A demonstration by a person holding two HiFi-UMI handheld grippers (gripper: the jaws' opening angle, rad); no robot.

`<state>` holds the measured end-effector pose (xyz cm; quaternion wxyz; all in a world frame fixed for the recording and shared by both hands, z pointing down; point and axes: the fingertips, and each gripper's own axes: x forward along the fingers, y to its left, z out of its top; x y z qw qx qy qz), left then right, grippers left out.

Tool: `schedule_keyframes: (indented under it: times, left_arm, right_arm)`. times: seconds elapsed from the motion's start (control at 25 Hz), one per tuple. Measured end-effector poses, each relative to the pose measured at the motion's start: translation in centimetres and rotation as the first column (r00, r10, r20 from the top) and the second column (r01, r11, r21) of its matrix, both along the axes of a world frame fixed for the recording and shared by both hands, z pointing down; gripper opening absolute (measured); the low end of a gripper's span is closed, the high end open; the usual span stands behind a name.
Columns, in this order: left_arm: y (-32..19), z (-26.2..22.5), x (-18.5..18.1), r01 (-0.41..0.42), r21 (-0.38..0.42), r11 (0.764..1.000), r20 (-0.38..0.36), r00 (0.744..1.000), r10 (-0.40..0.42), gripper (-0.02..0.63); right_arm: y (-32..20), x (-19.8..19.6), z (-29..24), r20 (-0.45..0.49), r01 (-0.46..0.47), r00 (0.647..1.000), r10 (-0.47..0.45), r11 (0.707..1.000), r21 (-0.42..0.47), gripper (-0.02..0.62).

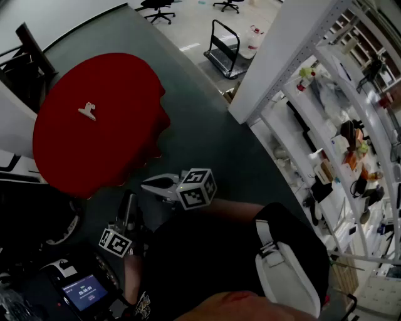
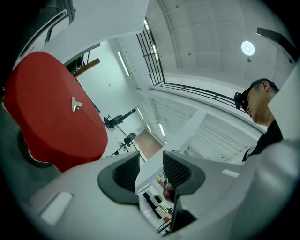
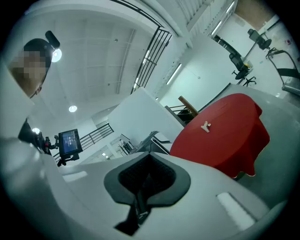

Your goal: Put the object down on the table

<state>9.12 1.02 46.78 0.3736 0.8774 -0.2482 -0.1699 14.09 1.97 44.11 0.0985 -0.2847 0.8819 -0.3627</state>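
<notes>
A small white clip (image 1: 88,111) lies on the round table under a red cloth (image 1: 106,150), apart from both grippers. It also shows in the left gripper view as the clip (image 2: 76,104) and in the right gripper view as the clip (image 3: 205,125). My left gripper (image 1: 128,207) is held low by my body, off the table's near edge. Its jaws (image 2: 151,164) stand open with nothing between the pads. My right gripper (image 1: 148,184) points toward the table's near edge. Its jaws (image 3: 146,176) are shut and empty.
White shelving (image 1: 326,125) full of small items runs along the right. A flat trolley (image 1: 225,53) and office chairs (image 1: 160,9) stand beyond the table on the floor. A device with a lit screen (image 1: 84,291) sits at the bottom left.
</notes>
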Motion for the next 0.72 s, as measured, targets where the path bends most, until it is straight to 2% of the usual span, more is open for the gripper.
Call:
schedule_keyframes:
  times: [0.2,0.56,0.64,0.72]
  left_arm:
    - [1.7,0.4,2.2,-0.005,-0.032,0.999,0.002,1.000,0.005,0.167]
    - [1.2,1.0,5.4,-0.015,-0.025,1.000,0.009,1.000,0.015,0.166]
    - [1.0,1.2,7.5,-0.026,-0.013,1.000,0.027,0.999,0.026,0.166]
    - [0.4,1.6,11.1,-0.056,0.003,0.998,0.035,0.998,0.056,0.166]
  right_arm:
    - [1.7,2.3,0.5,0.014,-0.003,1.000,0.004,0.999,-0.044,0.002]
    - [1.3,5.7,1.0,0.023,-0.008,1.000,0.009,0.999,-0.036,0.002]
    - [1.3,7.7,1.1,0.036,-0.009,0.999,0.010,1.000,-0.030,0.002]
    - [0.9,11.2,1.2,0.042,-0.029,0.999,0.030,0.999,-0.018,0.002]
